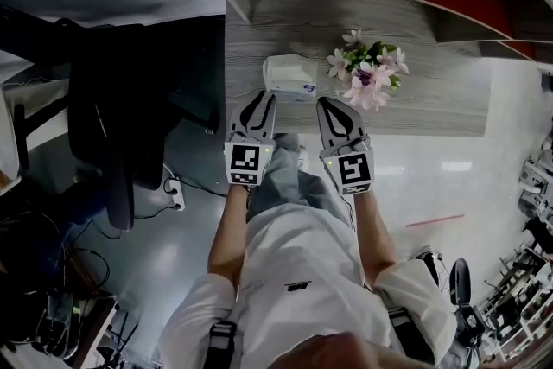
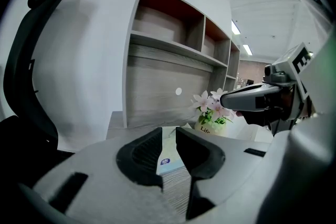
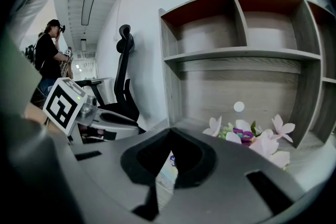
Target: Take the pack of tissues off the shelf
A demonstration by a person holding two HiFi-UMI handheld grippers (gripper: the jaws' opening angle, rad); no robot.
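The pack of tissues (image 1: 289, 75) is white with a small blue label and lies flat on the grey wooden shelf board (image 1: 259, 22), left of a pot of pink and white flowers (image 1: 367, 69). My left gripper (image 1: 263, 97) hovers just in front of the pack, its jaws a narrow gap apart and holding nothing. In the left gripper view the pack (image 2: 169, 160) shows through that gap of the left gripper (image 2: 168, 131). My right gripper (image 1: 327, 102) is beside it near the flowers, shut and empty. Through the right gripper (image 3: 170, 132) a strip of the pack (image 3: 167, 173) shows.
A black office chair (image 1: 121, 99) stands left of the shelf unit. Open compartments (image 3: 241, 29) with red backs rise above the board. The flowers (image 3: 252, 136) stand close to the right of the pack. A person (image 3: 47, 57) stands far off in the room.
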